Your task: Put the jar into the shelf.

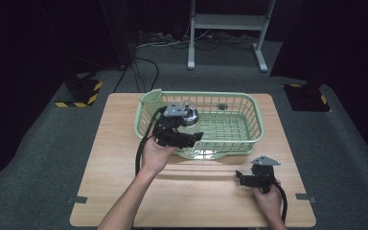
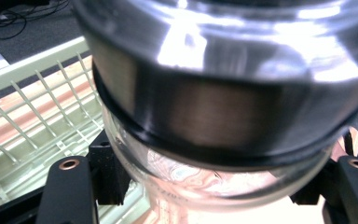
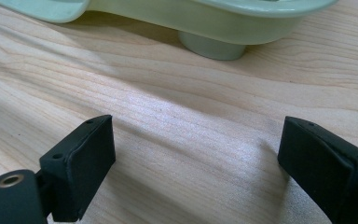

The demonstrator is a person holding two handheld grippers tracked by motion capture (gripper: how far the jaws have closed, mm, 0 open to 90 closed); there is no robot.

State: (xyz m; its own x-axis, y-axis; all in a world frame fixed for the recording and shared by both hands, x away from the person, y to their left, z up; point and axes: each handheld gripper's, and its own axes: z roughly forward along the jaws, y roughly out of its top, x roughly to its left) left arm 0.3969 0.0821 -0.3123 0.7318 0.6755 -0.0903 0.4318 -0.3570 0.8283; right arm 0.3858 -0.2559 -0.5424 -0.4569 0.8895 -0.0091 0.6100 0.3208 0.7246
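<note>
nearest the person, the right gripper (image 1: pixel 242 177) rests low on the wooden bench (image 1: pixel 124 158), at its right front part, held in the right hand (image 1: pixel 267 200). its jaws stand wide apart with nothing between them, only bare wood grain in the right gripper view. it points toward the left and slightly forward, and the pale green foot of the basket (image 3: pixel 212 46) sits ahead of it, apart from the jaws.

farther in, the left hand (image 1: pixel 155 155) holds the left gripper (image 1: pixel 184 139) raised at the front left part of the green basket (image 1: pixel 249 108), by its front rim. its jaws are clamped on a clear glass jar (image 1: pixel 190 116) with a brushed metal band; in the left gripper view the jar (image 2: pixel 223 107) bulges close to the lens, the jaws pressing its glass body from either side below the band. the jar appears tilted, its long axis leaning away from the gripper and over the basket's floor, though exactly how far it leans is hard to tell.

the relation that matters is the jar over the basket's left end: it hangs above the mesh floor, not resting on it as far as i can judge. the left hand alone is placed to carry it; the right is well apart, outside the basket's front right corner. the left forearm reaches in diagonally from the bottom, wrist turned so the gripper points right and forward.
</note>
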